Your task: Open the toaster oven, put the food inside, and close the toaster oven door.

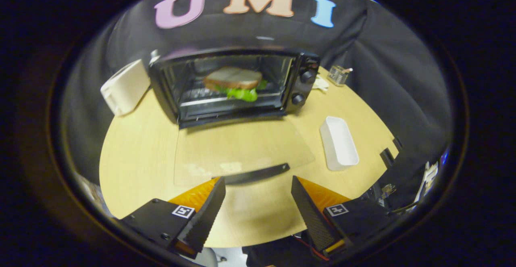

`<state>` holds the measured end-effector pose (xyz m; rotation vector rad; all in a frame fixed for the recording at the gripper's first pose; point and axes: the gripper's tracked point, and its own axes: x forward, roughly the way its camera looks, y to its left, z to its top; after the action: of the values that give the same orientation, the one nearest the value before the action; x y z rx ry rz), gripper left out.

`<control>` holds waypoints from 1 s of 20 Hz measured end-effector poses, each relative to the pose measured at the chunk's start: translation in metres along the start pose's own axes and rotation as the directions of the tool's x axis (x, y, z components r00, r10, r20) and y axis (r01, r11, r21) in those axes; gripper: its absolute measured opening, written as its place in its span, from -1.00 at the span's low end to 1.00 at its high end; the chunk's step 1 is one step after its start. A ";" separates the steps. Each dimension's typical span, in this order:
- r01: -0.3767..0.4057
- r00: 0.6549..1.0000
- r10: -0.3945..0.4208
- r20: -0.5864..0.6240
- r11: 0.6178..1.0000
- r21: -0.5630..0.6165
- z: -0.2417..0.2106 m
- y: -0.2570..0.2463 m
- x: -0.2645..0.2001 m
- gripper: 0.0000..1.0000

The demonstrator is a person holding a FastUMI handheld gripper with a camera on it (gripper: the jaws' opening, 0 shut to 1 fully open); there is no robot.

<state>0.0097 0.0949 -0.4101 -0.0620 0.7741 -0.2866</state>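
My fingers (258, 202) are spread wide, holding nothing, with the door handle (252, 175) just ahead between their tips. The glass door (242, 146) lies flat on the table (137, 154); I should hook under the handle's middle and lift evenly (tray (338, 142) sits clear to the right). Beyond, the sandwich (234, 82) rests inside the toaster oven (300, 79)

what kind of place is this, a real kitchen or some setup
Likely a staged recording booth, not a kitchen: a toaster oven with its door open sits on a small wooden table ringed by black cloth; the gripper is open.
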 end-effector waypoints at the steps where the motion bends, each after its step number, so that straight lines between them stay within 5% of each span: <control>1: -0.030 1.000 0.029 -0.007 0.999 -0.017 -0.006 0.007 0.003 1.00; 10: -0.137 0.990 0.136 -0.022 0.985 -0.104 -0.020 0.048 0.050 1.00; 20: -0.097 0.993 0.103 0.052 0.990 -0.106 0.012 0.042 0.029 1.00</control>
<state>0.0478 0.1266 -0.4283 -0.1285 0.7324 -0.1487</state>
